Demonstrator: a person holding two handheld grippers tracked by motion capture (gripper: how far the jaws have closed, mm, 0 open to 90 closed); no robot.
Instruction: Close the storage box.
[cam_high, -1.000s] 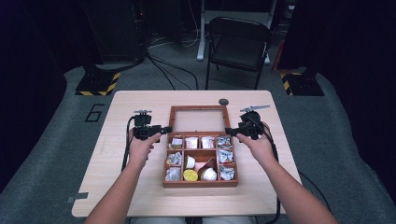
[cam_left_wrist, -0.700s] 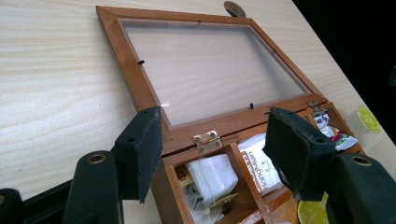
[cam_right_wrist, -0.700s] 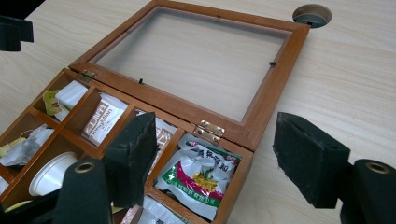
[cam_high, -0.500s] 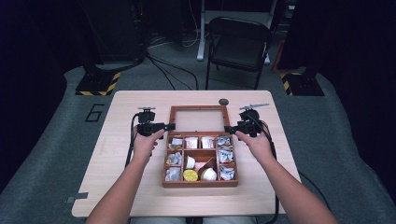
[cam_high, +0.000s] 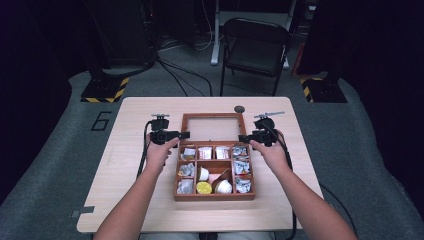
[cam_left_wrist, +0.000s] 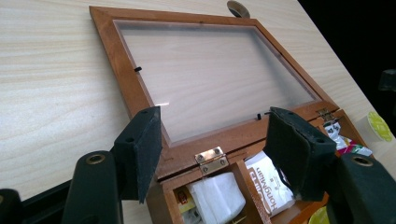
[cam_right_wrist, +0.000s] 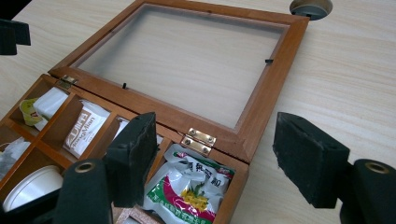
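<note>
On a pale wooden table over grey carpet, both grippers' fingers gape, holding nothing.

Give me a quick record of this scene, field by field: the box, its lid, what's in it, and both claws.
box: wooden compartment box on the table
lid: glass-paned lid open, lying flat behind the box
contents: tea sachets, small cups
left claw: open, jaws either side of the left hinge, holding nothing
right claw: open at the box's right rear corner, holding nothing
</note>
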